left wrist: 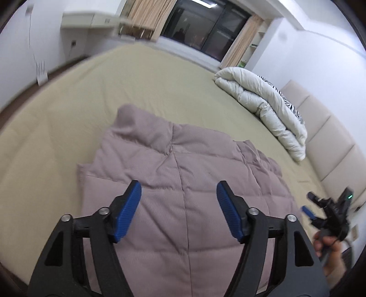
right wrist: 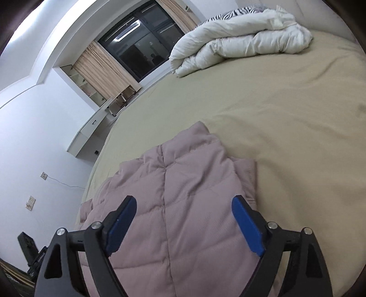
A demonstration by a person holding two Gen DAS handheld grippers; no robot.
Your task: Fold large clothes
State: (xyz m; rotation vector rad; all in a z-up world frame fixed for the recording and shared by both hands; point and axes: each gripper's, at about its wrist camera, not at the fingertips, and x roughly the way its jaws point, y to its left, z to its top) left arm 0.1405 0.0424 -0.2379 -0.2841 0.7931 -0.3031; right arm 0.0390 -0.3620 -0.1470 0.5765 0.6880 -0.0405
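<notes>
Your 2 tongs, left tongs (left wrist: 178, 196) and right tongs (right wrist: 184, 212), hang spread wide and empty above the mauve quilted padded jacket (left wrist: 183, 182), apparently between folds; next, grip an edge beneath them.

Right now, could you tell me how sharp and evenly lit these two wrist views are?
Left wrist view: motion blur smears the shelf and wall at upper left, while the pink padded jacket and left tool are sharp. Right wrist view: crisp throughout, with a ceiling light reflected in the dark window. Both show fisheye bending and dark corners.
</notes>
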